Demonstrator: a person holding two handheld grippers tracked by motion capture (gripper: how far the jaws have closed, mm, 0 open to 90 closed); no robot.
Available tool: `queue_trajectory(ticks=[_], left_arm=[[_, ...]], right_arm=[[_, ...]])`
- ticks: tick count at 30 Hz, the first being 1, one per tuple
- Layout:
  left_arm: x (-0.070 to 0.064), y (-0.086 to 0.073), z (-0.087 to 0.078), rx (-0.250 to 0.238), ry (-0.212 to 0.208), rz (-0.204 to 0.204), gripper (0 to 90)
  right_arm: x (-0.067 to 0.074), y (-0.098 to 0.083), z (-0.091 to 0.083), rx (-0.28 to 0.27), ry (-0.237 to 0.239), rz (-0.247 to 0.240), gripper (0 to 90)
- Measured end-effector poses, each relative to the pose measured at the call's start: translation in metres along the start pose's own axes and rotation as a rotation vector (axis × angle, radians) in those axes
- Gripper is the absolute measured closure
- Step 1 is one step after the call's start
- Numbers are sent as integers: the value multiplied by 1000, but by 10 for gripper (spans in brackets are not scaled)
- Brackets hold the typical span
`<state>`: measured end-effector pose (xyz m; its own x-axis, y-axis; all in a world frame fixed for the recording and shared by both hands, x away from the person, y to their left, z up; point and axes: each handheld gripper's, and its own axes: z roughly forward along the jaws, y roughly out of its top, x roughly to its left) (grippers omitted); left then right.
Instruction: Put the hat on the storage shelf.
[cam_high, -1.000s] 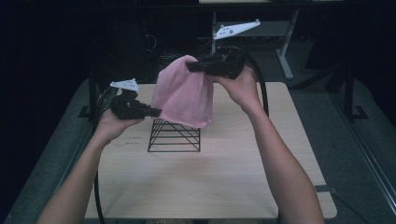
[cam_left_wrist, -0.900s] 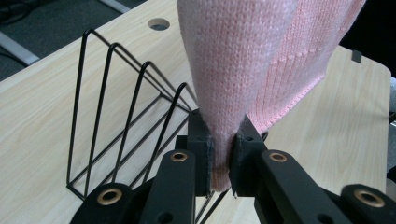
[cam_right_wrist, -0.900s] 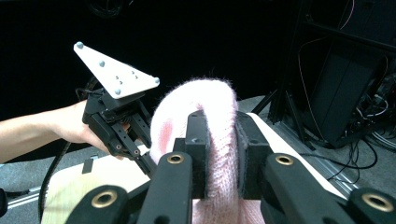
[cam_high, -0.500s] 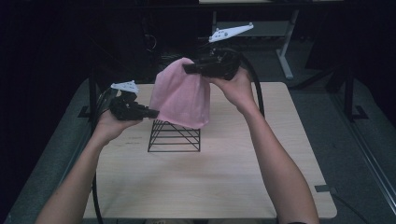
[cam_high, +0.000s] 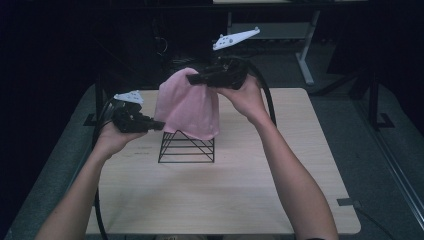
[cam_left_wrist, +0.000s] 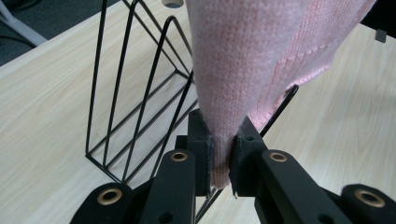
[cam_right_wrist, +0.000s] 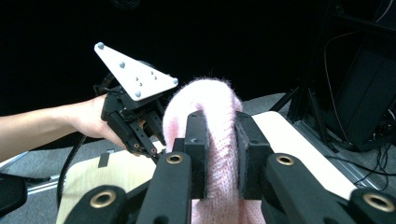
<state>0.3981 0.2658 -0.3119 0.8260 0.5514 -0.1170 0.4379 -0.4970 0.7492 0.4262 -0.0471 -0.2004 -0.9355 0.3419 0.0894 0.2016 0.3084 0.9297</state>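
Above the wire rack (cam_high: 186, 147), both claws (left (cam_high: 159, 125), right (cam_high: 192, 78)) pinch the pink cloth (cam_high: 188, 107) tight.

From the high view we look forward and down over the table (cam_high: 240, 200) from the person's side. Each gripper view rides close behind its own jaws; all three share the pink cloth (cam_high: 187, 107) (cam_left_wrist: 243, 60) (cam_right_wrist: 212, 107), and two share the wire rack (cam_high: 186, 147) (cam_left_wrist: 135, 88).

Fuzzy pink knit cloth (cam_left_wrist: 243, 60) (wire rack (cam_left_wrist: 135, 93))
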Motion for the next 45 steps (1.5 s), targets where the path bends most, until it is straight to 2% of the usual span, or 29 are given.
queue_trajectory(ticks=[7, 9, 13, 21, 23, 24, 29, 32, 37, 45], left_arm=[[1, -9, 2, 11, 8, -8, 802], [1, -11, 2, 37, 22, 7, 802], [0, -12, 2, 52, 33, 15, 802], [2, -21, 9, 49, 29, -1, 801], [2, -23, 11, 64, 34, -2, 800], [2, -23, 13, 88, 44, 17, 798], [3, -28, 16, 92, 45, 10, 798], [6, -34, 18, 97, 46, -10, 798], [8, -38, 19, 114, 49, -1, 798], [9, -45, 24, 128, 45, -16, 797]], right_arm=[[5, -1, 9, 28, 19, -15, 770], [6, -2, 12, 37, 24, -14, 770], [7, -3, 15, 45, 26, -19, 770], [8, -5, 20, 82, 19, -40, 767], [8, -7, 23, 89, 21, -41, 767], [8, -9, 25, 94, 20, -44, 766], [6, -13, 29, 98, 25, -31, 766], [7, -16, 34, 113, 34, -31, 764], [7, -20, 38, 125, 46, -25, 764], [8, -28, 41, 134, 53, -15, 763]])
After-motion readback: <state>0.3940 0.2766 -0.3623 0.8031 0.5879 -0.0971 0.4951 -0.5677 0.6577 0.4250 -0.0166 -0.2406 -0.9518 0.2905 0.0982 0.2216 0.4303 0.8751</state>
